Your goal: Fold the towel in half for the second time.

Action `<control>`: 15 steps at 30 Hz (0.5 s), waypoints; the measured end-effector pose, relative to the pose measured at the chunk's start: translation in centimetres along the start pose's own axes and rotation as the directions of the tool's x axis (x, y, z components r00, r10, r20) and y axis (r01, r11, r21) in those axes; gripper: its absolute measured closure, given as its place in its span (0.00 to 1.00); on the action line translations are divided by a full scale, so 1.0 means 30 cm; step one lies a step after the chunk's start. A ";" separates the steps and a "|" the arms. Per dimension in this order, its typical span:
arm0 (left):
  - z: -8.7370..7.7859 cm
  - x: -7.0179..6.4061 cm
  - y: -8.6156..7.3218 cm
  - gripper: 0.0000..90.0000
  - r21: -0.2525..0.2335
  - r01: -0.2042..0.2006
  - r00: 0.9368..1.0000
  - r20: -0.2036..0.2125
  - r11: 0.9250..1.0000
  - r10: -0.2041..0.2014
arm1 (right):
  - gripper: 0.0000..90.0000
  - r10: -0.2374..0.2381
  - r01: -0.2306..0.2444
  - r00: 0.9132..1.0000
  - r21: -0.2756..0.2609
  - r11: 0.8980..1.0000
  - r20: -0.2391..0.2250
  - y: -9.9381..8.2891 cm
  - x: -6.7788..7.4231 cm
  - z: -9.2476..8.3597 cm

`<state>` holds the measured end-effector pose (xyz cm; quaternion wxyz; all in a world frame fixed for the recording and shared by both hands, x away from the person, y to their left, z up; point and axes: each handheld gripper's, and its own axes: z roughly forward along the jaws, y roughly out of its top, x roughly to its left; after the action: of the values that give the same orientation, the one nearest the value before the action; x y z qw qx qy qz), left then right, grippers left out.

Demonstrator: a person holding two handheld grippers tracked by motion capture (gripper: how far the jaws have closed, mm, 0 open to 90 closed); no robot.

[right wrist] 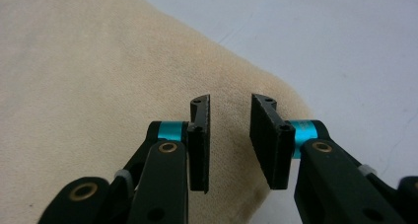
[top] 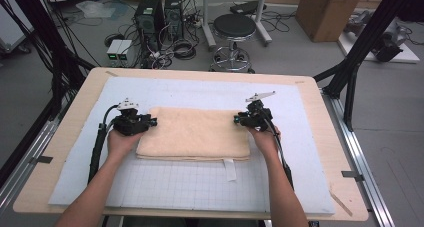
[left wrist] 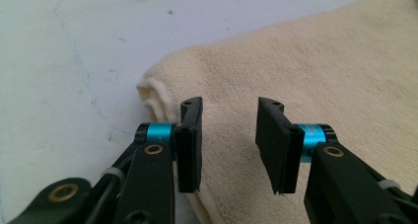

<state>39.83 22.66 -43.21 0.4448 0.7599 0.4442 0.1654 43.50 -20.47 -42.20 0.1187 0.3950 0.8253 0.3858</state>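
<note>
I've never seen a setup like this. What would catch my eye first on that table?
Most likely the folded cream towel lying in the middle of the pale grid mat that covers the wooden table. Next, the two black hand-held tools at its far corners: the left claw at the towel's left end and the right claw at its right end, each with its jaws parted above the cloth, not pinching it.

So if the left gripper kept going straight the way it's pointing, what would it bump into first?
Most likely the folded cream terry towel. The left gripper has its jaws apart over the towel's rolled corner, aimed across the cloth, though depth is hard to judge.
</note>
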 end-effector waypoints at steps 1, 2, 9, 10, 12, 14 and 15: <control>0.003 -0.001 -0.001 0.70 0.004 -0.003 1.000 0.000 1.000 0.003 | 0.78 0.007 -0.007 1.000 0.004 1.000 0.002 -0.003 0.000 0.004; 0.009 -0.002 -0.002 0.70 0.004 -0.001 1.000 0.000 1.000 0.001 | 0.78 0.008 -0.008 1.000 0.006 1.000 0.000 -0.006 -0.002 0.009; 0.027 -0.002 -0.012 0.70 0.033 0.000 1.000 -0.001 0.999 0.001 | 0.77 0.019 -0.019 1.000 0.021 1.000 0.005 -0.014 -0.002 0.021; 0.027 -0.002 -0.012 0.70 0.034 -0.002 1.000 -0.002 0.999 0.002 | 0.77 0.019 -0.019 1.000 0.020 1.000 0.006 -0.014 -0.002 0.023; 0.025 -0.003 -0.011 0.70 0.029 0.001 1.000 0.000 1.000 -0.001 | 0.76 0.019 -0.019 1.000 0.019 1.000 0.006 -0.013 -0.001 0.023; 0.021 -0.004 -0.009 0.69 0.031 -0.012 1.000 0.000 0.999 0.012 | 0.74 0.025 -0.025 1.000 0.018 1.000 0.000 -0.013 0.000 0.018; 0.018 -0.005 -0.007 0.69 0.026 -0.008 1.000 0.002 1.000 0.008 | 0.72 0.027 -0.027 1.000 0.015 1.000 -0.001 -0.012 0.002 0.017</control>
<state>39.99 22.30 -43.67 0.4347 0.7675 0.4429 0.1606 43.49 -20.30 -42.80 0.1098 0.4069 0.8228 0.3813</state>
